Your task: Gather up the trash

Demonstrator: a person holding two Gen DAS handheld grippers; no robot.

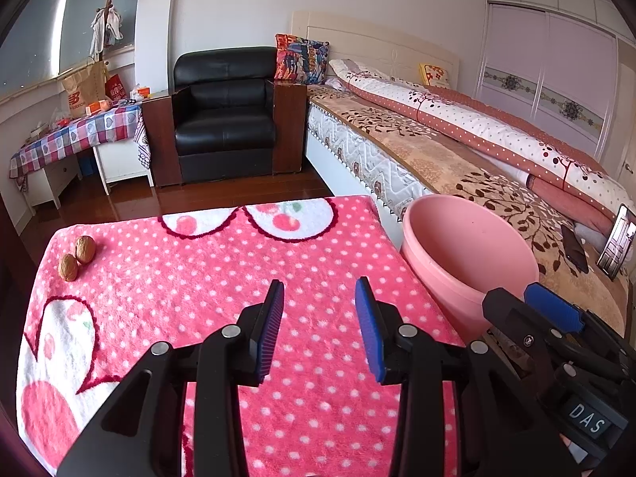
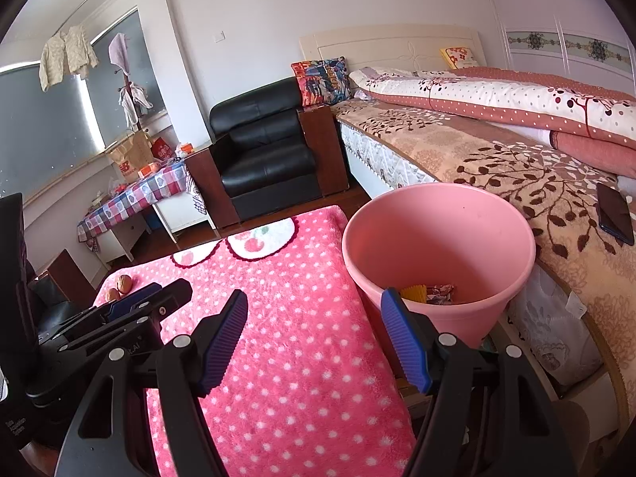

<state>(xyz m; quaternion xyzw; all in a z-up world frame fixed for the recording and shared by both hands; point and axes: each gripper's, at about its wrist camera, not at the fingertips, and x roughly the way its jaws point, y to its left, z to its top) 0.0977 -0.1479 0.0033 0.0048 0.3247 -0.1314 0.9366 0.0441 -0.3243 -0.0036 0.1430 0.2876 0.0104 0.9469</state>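
Two walnuts point(image 1: 77, 257) lie at the far left of a pink polka-dot cloth point(image 1: 222, 286); they also show small in the right wrist view point(image 2: 119, 287). A pink bucket point(image 1: 469, 254) stands right of the cloth, beside the bed. In the right wrist view the bucket point(image 2: 437, 246) holds a yellow piece and a crumpled wrapper point(image 2: 433, 293) at its bottom. My left gripper point(image 1: 320, 318) is open and empty above the cloth's middle. My right gripper point(image 2: 314, 338) is open and empty, over the cloth's right edge next to the bucket.
A bed point(image 2: 497, 151) with a leaf-print blanket runs along the right, with a dark phone point(image 2: 614, 218) on it. A black armchair point(image 1: 224, 119) stands behind the cloth. A checked-cloth table point(image 1: 79, 135) with boxes and bags is at the far left.
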